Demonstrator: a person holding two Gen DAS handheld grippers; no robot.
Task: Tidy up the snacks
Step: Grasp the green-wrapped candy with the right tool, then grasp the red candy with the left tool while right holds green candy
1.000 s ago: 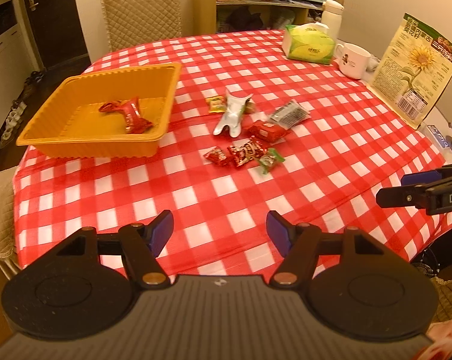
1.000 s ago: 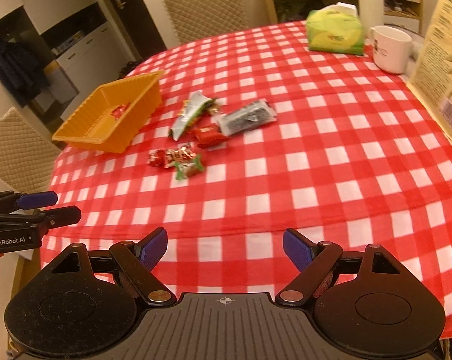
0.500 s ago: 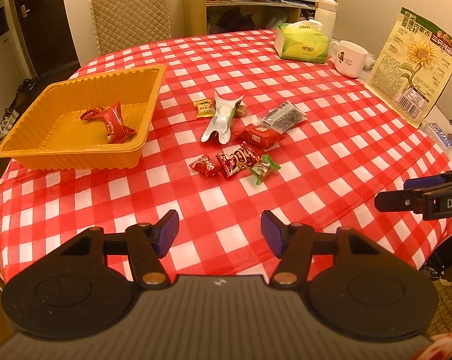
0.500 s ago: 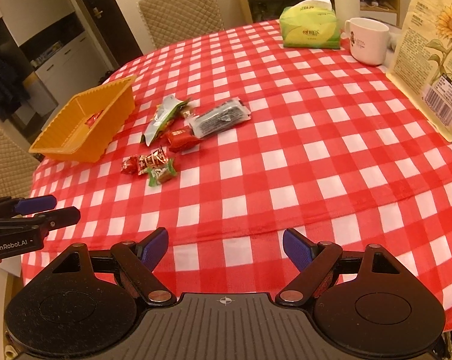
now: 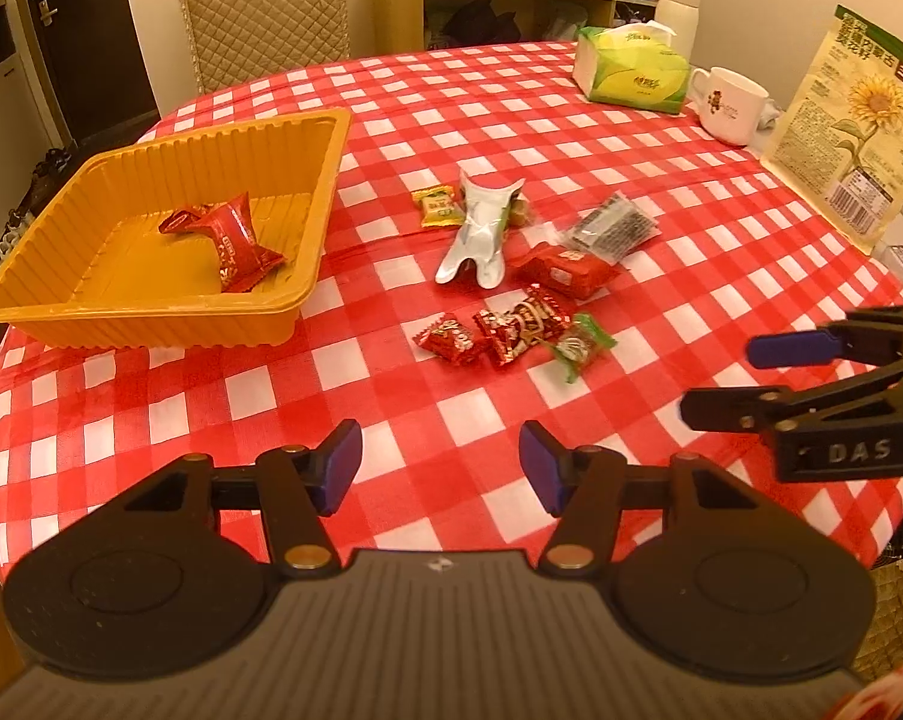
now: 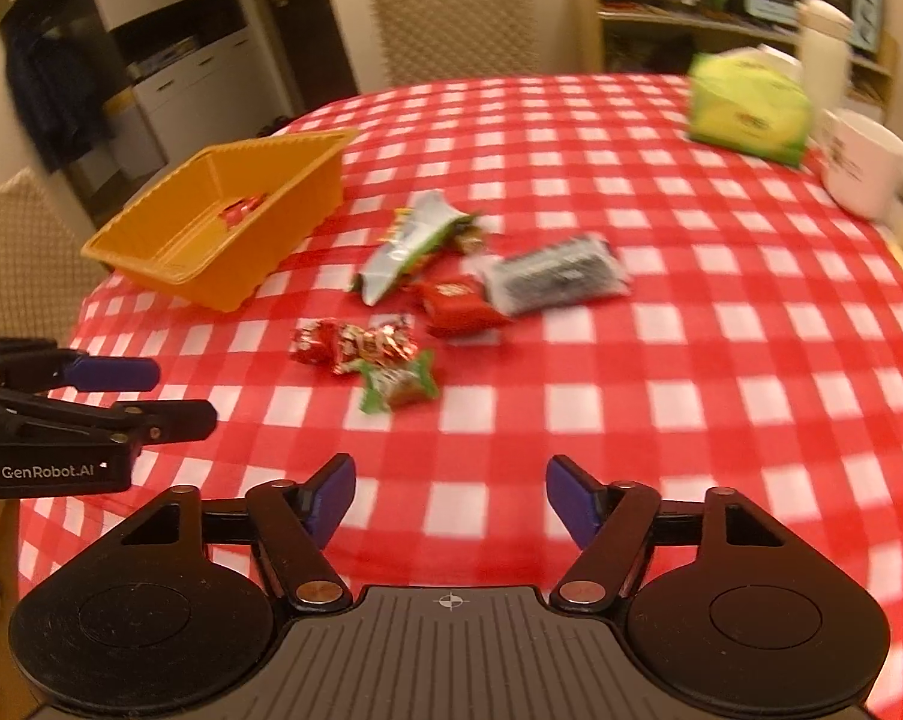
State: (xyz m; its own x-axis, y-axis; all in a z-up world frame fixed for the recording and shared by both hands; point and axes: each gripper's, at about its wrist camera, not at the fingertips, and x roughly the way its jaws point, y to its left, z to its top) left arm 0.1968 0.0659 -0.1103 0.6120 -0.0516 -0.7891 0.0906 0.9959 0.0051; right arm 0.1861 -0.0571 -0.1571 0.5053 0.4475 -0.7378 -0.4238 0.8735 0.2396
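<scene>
Here, in the left wrist view, the left gripper point(image 5: 440, 473) is hovering low over the checked tablecloth point(image 5: 661, 192), its jaws standing partly apart with nothing between them; they have just been narrowing. Loose snacks are lying ahead and slightly right of it: a small red candy point(image 5: 451, 337), a red foil packet point(image 5: 526, 324), a green-ended candy point(image 5: 580, 347), a red bar point(image 5: 565, 269), a silver pouch point(image 5: 481, 231), a dark packet point(image 5: 614, 230), a yellow candy point(image 5: 438, 207). The orange tray point(image 5: 25, 300) is sitting to the left, already holding one red wrapped snack point(image 5: 229, 237). The right gripper point(image 5: 721, 381) is reaching in from the right edge.

In the right wrist view, blurred, the right gripper point(image 6: 450, 495) is also standing empty and moderately apart, having just been closing. The green-ended candy point(image 6: 398, 383) is lying nearest, straight ahead and a little left, its long axis running roughly crosswise to the fingers. The tray point(image 6: 151, 252) is sitting far left. The left gripper point(image 6: 181, 396) is entering at the left; judged from both views, each is about equally near the cluster.
</scene>
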